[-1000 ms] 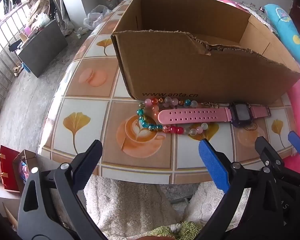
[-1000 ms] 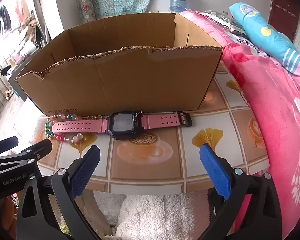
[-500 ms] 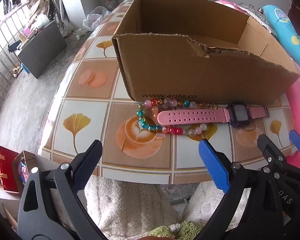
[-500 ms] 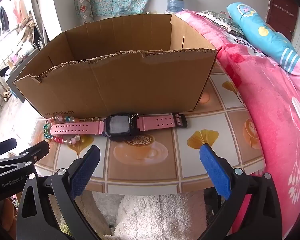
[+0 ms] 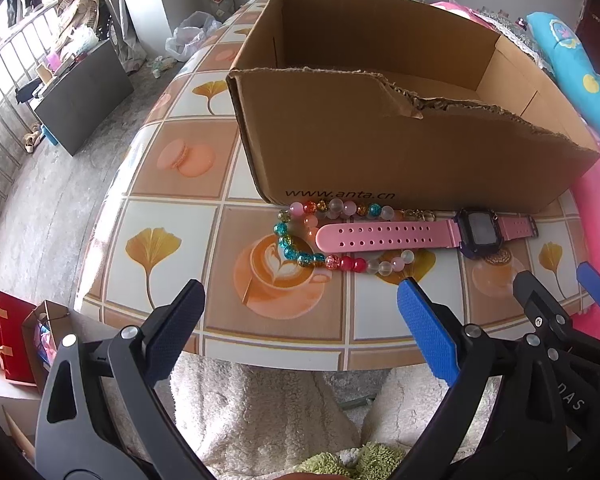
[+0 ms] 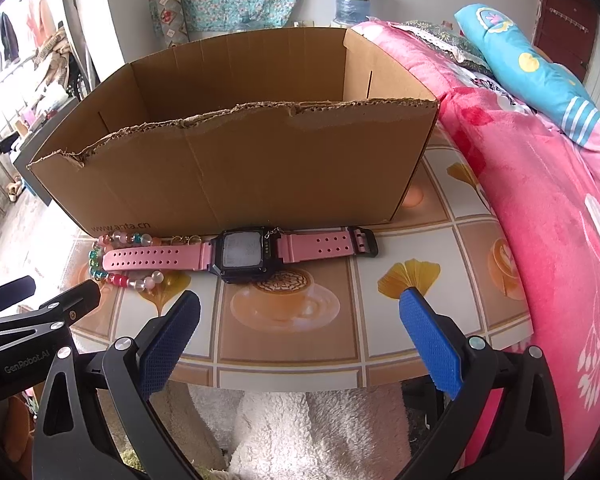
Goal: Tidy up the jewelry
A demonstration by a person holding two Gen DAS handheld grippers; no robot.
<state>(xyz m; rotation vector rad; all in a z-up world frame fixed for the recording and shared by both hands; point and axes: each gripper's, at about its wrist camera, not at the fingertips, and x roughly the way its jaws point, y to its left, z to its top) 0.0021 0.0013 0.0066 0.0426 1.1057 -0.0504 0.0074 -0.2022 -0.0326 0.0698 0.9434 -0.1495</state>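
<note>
Jewelry is all still sitting out on the worktop, right up against the front wall of the cardboard box. Only real change over the last second: both views have crept a bit closer and higher, so the box looms bigger and you can see further down inside it. The pieces themselves haven't budged. My read is this is just the approach, with no pick started and nothing sorted yet.

Count time:
- one pink digital watch, laid flat with the strap stretched out, long end pointing toward the beads
- one multicolour bead bracelet, looped around the tip of the long strap, so the two overlap
- one small gold chain bit poking out between strap and box; can't tell if it's a separate piece or part of the bracelet
- one box, nothing visible in the part of its floor that shows

Left gripper hovers short of the worktop edge, jaws spread wide with nothing between them, roughly lined up with the bracelet. Right gripper is in the same state: jaws wide, nothing held, facing the watch face.

Since the strap lies through the bracelet loop, I'd guess lifting either one could drag the other along.
</note>
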